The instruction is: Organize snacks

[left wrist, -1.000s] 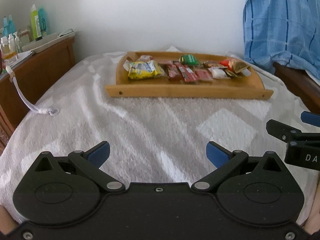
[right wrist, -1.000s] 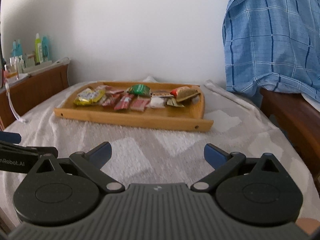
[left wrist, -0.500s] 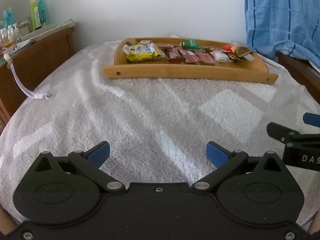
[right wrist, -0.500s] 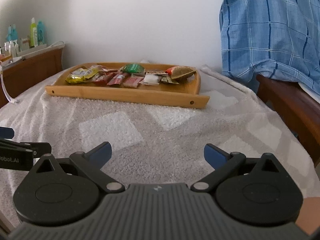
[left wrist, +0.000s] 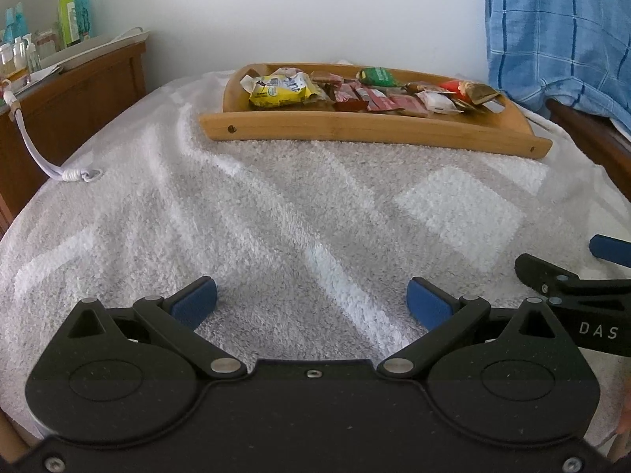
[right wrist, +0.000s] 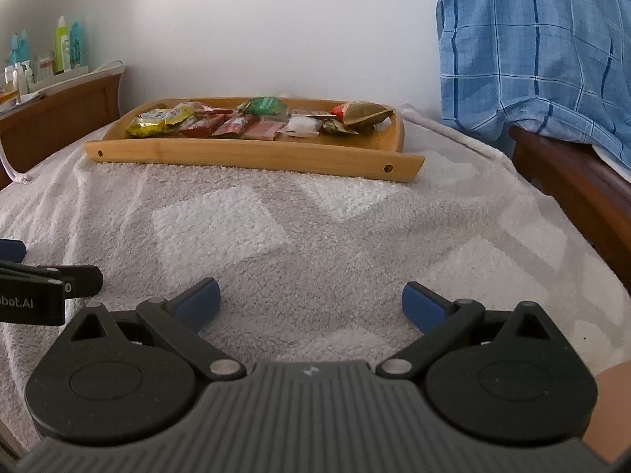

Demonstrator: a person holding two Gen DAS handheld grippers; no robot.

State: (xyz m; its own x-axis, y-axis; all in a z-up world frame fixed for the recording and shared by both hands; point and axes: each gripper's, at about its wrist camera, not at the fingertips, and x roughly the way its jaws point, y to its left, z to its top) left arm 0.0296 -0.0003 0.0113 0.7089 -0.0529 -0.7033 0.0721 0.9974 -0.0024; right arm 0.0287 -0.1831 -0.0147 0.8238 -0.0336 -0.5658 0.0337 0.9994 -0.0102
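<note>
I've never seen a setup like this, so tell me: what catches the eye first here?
A wooden tray of bright snack packets, a yellow packet at its left end, sits at the far side of a white towel. Near the cameras, the left gripper and right gripper are open and empty. A blue checked cloth hangs at the right.

White letters "DAS" show on the right tool (left wrist: 591, 276); "bot.AI" shows on the left tool (right wrist: 39, 287).

A home bedroom: towel-covered bed (left wrist: 276, 205), wooden dresser (left wrist: 79, 90) with toiletry bottles (left wrist: 67, 15), hanging plaid shirt (right wrist: 544, 39).
</note>
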